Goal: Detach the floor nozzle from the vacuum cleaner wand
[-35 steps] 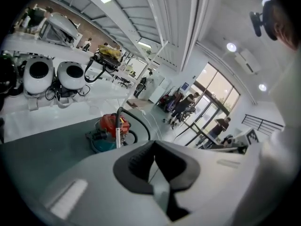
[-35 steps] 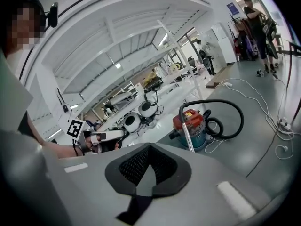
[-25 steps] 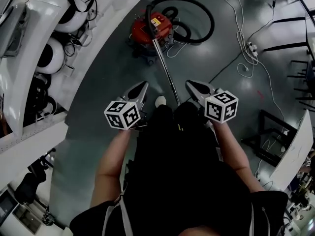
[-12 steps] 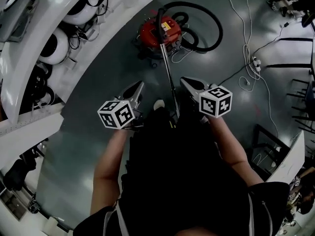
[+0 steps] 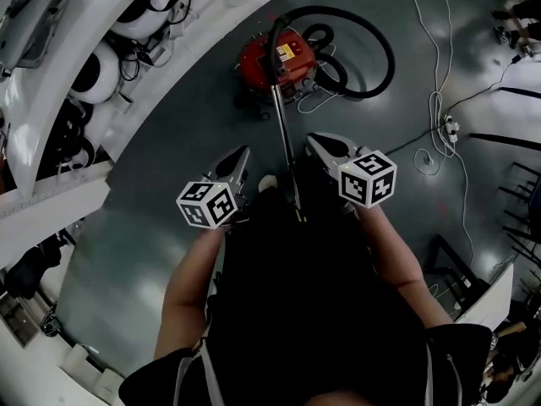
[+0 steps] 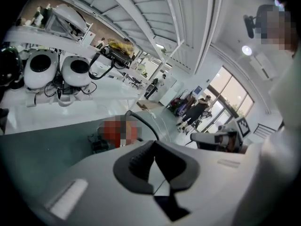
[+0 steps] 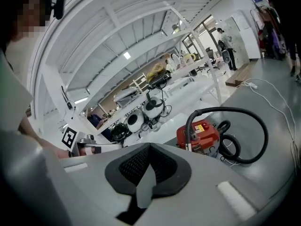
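A red canister vacuum [image 5: 286, 57] stands on the grey floor with its black hose [image 5: 372, 57] looped to its right. The metal wand [image 5: 286, 146] runs from it toward me, and its lower end goes out of sight behind my dark clothing. The floor nozzle is hidden. My left gripper [image 5: 243, 152] hangs left of the wand and my right gripper [image 5: 313, 140] hangs right of it. Both are shut, hold nothing and are clear of the wand. The right gripper view has its shut jaws [image 7: 149, 150] before the vacuum [image 7: 198, 134]. The left gripper [image 6: 155, 145] faces the vacuum's hose [image 6: 141, 121].
A curved white bench [image 5: 169, 74] with round white machines [image 5: 93, 70] runs along the left. White cables and a power strip [image 5: 449, 126] lie on the floor at the right, near black-framed furniture [image 5: 461, 265]. A white shoe [image 5: 268, 182] shows beside the wand.
The head view has swung, so the vacuum now sits slightly further right. Both grippers have shifted with the person, still on either side of the wand, jaws shut throughout.
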Demonstrator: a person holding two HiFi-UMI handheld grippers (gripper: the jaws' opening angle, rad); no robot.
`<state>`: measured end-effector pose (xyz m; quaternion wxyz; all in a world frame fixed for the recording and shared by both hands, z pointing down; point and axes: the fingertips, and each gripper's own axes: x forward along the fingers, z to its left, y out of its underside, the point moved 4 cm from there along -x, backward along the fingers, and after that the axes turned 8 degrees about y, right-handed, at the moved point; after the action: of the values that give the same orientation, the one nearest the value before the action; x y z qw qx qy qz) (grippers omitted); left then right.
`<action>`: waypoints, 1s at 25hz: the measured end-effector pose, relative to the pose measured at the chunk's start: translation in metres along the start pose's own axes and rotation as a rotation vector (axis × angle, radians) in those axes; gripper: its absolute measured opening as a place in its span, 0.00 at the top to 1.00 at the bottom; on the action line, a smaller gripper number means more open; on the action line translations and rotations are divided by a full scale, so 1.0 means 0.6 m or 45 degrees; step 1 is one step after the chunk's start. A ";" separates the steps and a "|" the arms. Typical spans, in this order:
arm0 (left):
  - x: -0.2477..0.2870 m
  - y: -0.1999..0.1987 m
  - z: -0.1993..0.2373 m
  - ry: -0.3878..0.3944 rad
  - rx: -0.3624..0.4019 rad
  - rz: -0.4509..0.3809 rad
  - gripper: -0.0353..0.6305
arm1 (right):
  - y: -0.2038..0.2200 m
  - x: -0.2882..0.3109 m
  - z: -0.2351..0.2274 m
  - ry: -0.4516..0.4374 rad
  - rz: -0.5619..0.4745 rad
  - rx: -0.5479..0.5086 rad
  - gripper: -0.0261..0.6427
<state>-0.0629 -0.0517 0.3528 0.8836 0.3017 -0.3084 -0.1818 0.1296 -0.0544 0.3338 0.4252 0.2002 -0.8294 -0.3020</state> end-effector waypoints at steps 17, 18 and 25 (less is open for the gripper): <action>0.218 0.097 -0.020 -0.223 -0.100 0.239 0.93 | -0.016 0.114 -0.176 -0.321 0.191 0.017 0.96; 0.216 0.108 -0.010 -0.233 -0.107 0.254 0.93 | -0.016 0.124 -0.175 -0.318 0.200 0.003 0.96; 0.238 0.173 0.063 -0.199 -0.063 0.394 0.93 | -0.007 0.208 -0.178 -0.223 0.213 -0.053 0.96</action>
<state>0.0325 -0.0619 0.5056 0.8815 0.2139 -0.4144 -0.0740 0.1485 -0.1663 0.4531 0.3787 0.0942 -0.8708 -0.2990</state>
